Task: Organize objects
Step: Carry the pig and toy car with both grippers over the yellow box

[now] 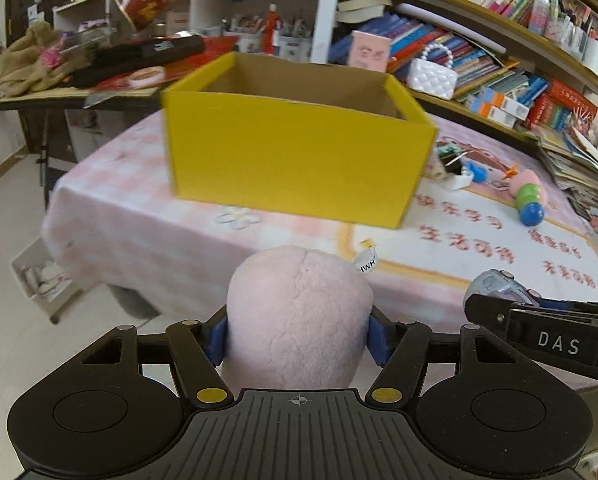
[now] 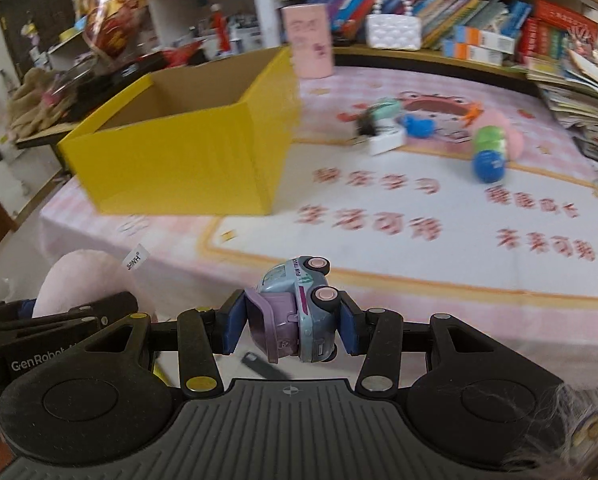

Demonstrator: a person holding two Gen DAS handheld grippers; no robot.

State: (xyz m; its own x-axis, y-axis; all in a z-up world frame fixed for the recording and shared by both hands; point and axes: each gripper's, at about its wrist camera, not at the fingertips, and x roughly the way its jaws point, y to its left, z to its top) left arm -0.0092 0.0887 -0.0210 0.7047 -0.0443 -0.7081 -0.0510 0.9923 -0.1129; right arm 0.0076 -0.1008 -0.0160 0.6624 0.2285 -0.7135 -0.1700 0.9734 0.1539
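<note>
Left wrist view: left gripper (image 1: 298, 338) clamped on pink plush (image 1: 297, 316), right gripper (image 2: 292, 326) clamped on toy truck (image 2: 295, 312); yellow box (image 1: 295, 156) dead ahead, open top up, nearer the left.

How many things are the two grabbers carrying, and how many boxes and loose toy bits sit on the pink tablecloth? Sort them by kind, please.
Pink plush toy, held in the left gripper: 1
Toy truck, held in the right gripper: 1
Yellow box: 1
Green and blue capsule toy: 1
Small toy cluster, too blurred to split: counted as 1
Total: 5
</note>
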